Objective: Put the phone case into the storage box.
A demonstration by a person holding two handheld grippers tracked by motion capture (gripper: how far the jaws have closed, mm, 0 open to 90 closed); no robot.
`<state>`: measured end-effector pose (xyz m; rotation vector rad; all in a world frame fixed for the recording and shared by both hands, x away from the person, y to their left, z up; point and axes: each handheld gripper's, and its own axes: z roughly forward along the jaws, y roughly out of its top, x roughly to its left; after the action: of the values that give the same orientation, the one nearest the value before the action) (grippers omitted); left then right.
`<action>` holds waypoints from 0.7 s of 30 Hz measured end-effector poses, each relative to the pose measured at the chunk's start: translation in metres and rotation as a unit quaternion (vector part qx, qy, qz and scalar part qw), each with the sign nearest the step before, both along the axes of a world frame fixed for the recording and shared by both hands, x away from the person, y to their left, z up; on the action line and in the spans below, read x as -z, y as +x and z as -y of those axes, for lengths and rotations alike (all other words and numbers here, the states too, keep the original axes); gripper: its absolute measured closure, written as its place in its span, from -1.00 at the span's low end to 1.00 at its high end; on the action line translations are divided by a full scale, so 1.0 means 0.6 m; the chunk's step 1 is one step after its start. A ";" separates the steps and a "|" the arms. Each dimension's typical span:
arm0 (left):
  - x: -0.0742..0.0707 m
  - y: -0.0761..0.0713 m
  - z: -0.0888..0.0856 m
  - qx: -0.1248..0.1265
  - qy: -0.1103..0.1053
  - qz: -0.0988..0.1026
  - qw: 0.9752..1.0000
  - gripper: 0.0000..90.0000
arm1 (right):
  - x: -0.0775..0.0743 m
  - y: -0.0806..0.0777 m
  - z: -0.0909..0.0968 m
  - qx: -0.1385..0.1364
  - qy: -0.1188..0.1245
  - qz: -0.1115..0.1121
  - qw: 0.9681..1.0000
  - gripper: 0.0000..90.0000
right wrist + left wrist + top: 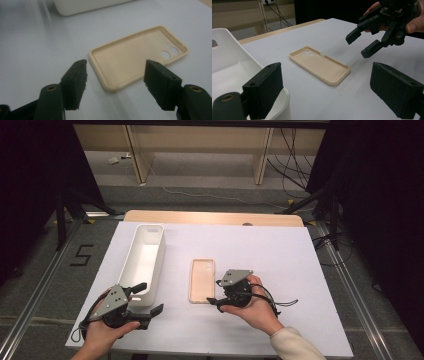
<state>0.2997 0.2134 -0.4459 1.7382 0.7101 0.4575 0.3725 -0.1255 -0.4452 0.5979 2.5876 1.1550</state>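
Beige phone case lies flat on the table, at nine o'clock of the right tongs. Those tongs stand spread, pinching nothing. The left tongs, at the case's eight o'clock, are spread too.

A table carries the things; a white sheet covers its top, and bare wood shows as a strip along the far edge. A beige phone case lies flat on the sheet, open side up, its camera holes toward the far edge. A long white bin stands on the sheet left of the case, apart from it.
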 end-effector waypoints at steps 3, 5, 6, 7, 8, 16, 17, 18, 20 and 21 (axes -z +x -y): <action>0.000 0.001 0.000 0.000 0.001 0.000 1.000 -0.76 | 0.003 0.003 -0.009 -0.005 -0.005 -0.009 1.000 -0.17; 0.000 0.000 0.000 -0.004 -0.002 -0.003 1.000 -0.76 | 0.007 0.007 -0.016 -0.007 -0.008 -0.009 1.000 -0.16; 0.000 0.000 0.000 -0.004 -0.002 -0.003 1.000 -0.76 | 0.008 0.008 -0.018 -0.008 -0.009 -0.008 1.000 -0.16; 0.000 0.000 0.000 -0.004 -0.002 -0.003 1.000 -0.76 | 0.008 0.008 -0.018 -0.008 -0.009 -0.008 1.000 -0.16; 0.000 0.000 0.000 -0.003 -0.001 -0.002 1.000 -0.76 | 0.010 0.009 -0.021 -0.009 -0.009 -0.004 1.000 -0.15; 0.000 0.000 0.000 -0.002 -0.001 -0.002 1.000 -0.76 | 0.016 0.016 -0.040 -0.019 -0.021 -0.011 1.000 -0.08; 0.000 0.000 0.000 -0.002 -0.001 -0.002 1.000 -0.76 | 0.017 0.017 -0.043 -0.019 -0.019 -0.009 1.000 -0.07; 0.000 0.000 0.000 0.001 0.002 0.001 1.000 -0.76 | 0.018 0.017 -0.044 -0.018 -0.022 -0.009 1.000 -0.06; 0.000 -0.001 0.001 -0.002 -0.003 -0.004 1.000 -0.76 | 0.022 0.020 -0.051 -0.021 -0.027 -0.002 0.999 -0.02; 0.000 -0.001 0.001 -0.002 -0.003 -0.004 1.000 -0.76 | 0.022 0.020 -0.051 -0.021 -0.027 -0.002 0.999 -0.02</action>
<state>0.2991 0.2130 -0.4462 1.7334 0.7210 0.4503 0.3848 -0.0952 -0.4584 0.5369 2.6379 1.0940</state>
